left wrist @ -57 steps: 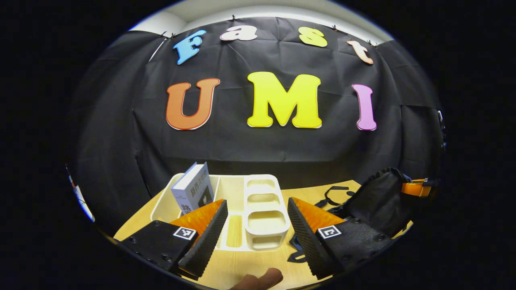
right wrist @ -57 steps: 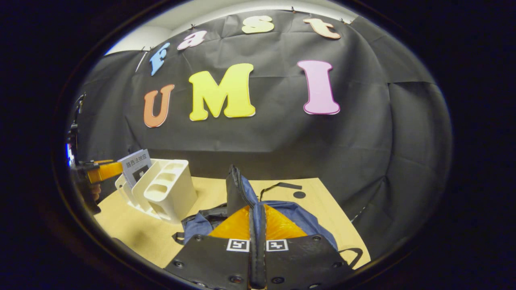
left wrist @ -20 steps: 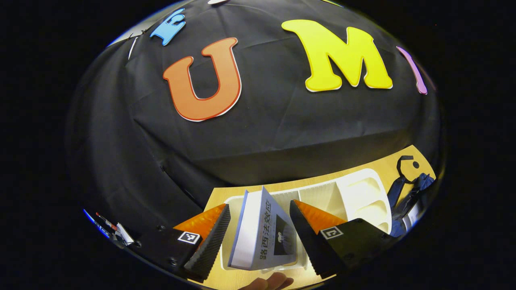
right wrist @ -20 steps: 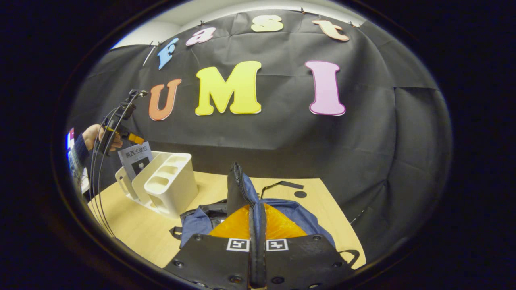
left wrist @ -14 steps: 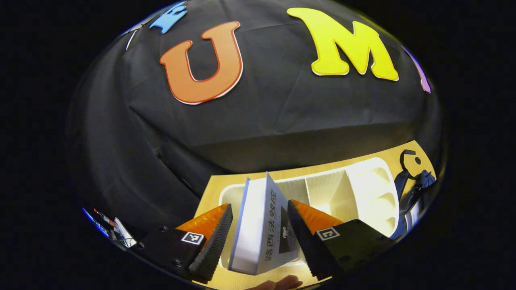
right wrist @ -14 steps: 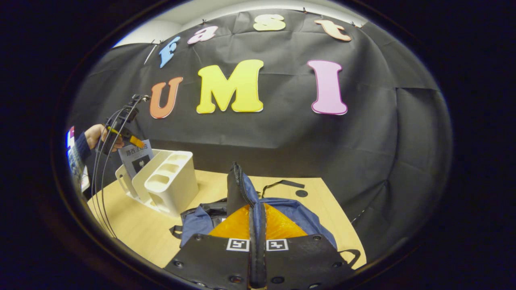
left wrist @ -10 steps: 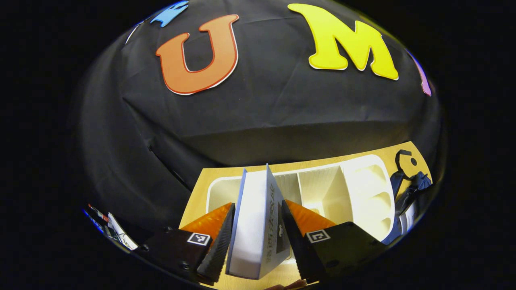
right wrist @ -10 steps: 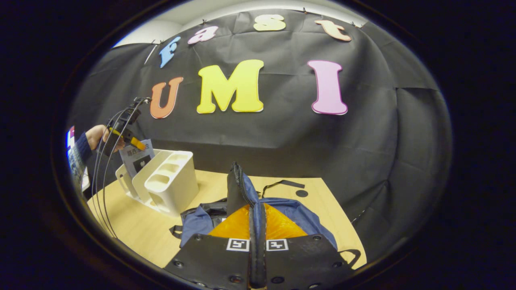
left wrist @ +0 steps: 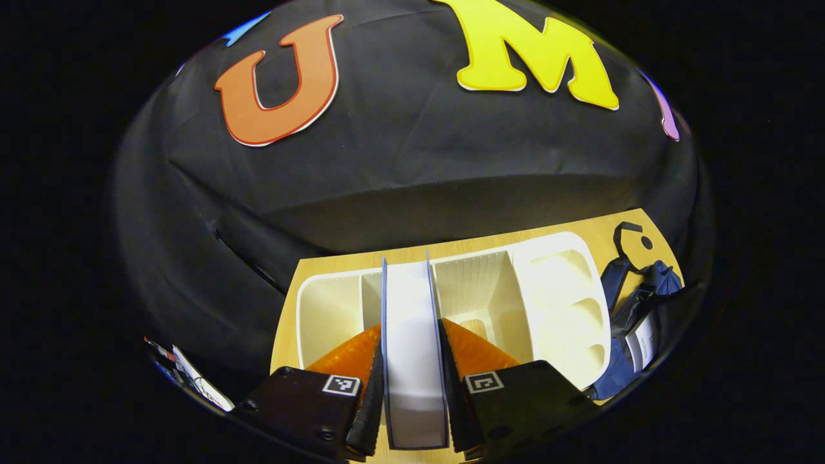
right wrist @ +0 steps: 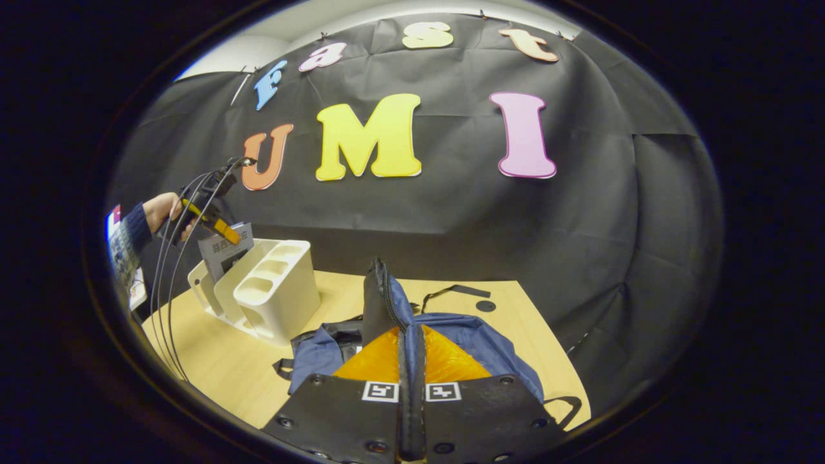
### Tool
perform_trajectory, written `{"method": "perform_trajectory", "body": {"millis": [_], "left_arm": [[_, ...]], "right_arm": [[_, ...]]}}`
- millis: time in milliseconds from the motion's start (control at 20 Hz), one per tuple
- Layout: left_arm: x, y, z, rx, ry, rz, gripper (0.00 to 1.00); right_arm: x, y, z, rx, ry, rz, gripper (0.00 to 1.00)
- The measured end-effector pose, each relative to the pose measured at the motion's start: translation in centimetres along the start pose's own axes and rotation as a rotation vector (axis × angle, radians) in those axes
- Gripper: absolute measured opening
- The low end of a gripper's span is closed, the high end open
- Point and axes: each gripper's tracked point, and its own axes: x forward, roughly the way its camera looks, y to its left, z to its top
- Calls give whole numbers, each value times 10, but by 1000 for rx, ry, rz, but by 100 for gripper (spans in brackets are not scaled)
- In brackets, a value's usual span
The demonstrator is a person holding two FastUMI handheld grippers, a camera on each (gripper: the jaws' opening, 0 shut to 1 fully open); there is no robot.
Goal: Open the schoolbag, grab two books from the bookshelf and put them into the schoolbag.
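The left gripper point(left wrist: 412, 412) is closed on a book point(left wrist: 412, 361), one finger pressed on each cover, fore-edge facing the camera. The book is held upright in the left-hand slot of the white bookshelf point(left wrist: 567, 303), its lower edge hidden, so whether it is lifted clear of the bookshelf floor cannot be told. In the right gripper view the same book point(right wrist: 224, 254) is seen rising above the bookshelf point(right wrist: 277, 303) rim, with the left gripper point(right wrist: 222, 229) on its top and a hand point(right wrist: 164, 209) behind it.

The right gripper point(right wrist: 411, 361) is shut on the edge of the schoolbag point(right wrist: 451, 341) flap, which is held up near the zip; the schoolbag lies on the worktop point(right wrist: 225, 367) just right of the bookshelf. The opening step is judged done, the mouth being held apart.

No other book is seen in the bookshelf. Something pale shows inside the schoolbag point(left wrist: 635, 322) mouth; whether it is the first book cannot be told. Left to do, as judged: this book is to be lifted out, carried right of the bookshelf and lowered into the schoolbag.
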Motion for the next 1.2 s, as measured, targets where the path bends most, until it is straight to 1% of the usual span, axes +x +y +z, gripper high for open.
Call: {"method": "perform_trajectory", "body": {"millis": [150, 250, 350, 500, 600, 800, 950, 1150, 1200], "left_arm": [[1, -1, -1, 10, 15, 13, 43], [-3, -2, -9, 0, 51, 16, 42], [-5, -1, -12, -18, 44, 10, 40], [-11, 6, -15, -41, 40, 28, 39], [-23, 9, -14, -53, 24, 22, 39], [-53, 19, -9, -83, -29, 32, 39], [-78, 18, -10, -121, -63, 5, 39], [-113, 26, -19, -179, -97, -2, 39], [-121, 28, -22, -199, -112, -7, 37]], "right_arm": [[-1, 0, -2, 6, 0, 5, 0], [0, 2, -3, 8, 0, 11, 0], [-1, 2, -5, 8, 1, 14, 0], [-2, 4, -7, 9, 2, 18, 0], [-2, 5, -6, 6, 3, 17, 0], [-3, 8, -8, 6, 8, 19, 1], [-3, 11, -11, 5, 13, 21, 0], [0, 11, -17, 16, 21, 39, 0], [0, 10, -19, 19, 27, 37, 1]]}}
